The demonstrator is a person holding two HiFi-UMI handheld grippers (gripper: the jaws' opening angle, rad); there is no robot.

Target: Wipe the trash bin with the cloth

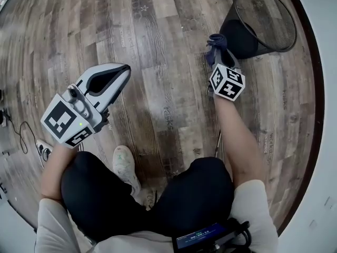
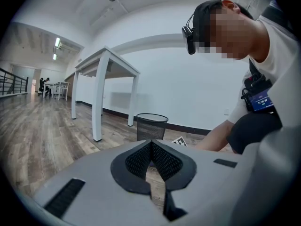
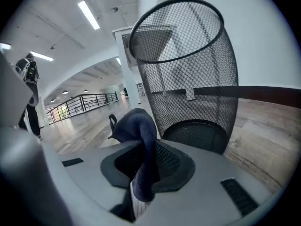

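1. The right gripper [image 1: 220, 54] clamps a crumpled dark blue cloth [image 3: 138, 126].
2. The black wire-mesh trash bin [image 1: 239, 36] stands on the wood-plank floor [image 1: 158, 36], just beyond the cloth.
3. The left gripper [image 1: 124, 70], jaws pressed together and empty, hangs well apart.

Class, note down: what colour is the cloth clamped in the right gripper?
Dark navy blue; the cloth shows best in the right gripper view.

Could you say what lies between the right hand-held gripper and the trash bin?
Only the dark blue cloth, held by the right hand-held gripper; the right gripper view shows it before the mesh trash bin.
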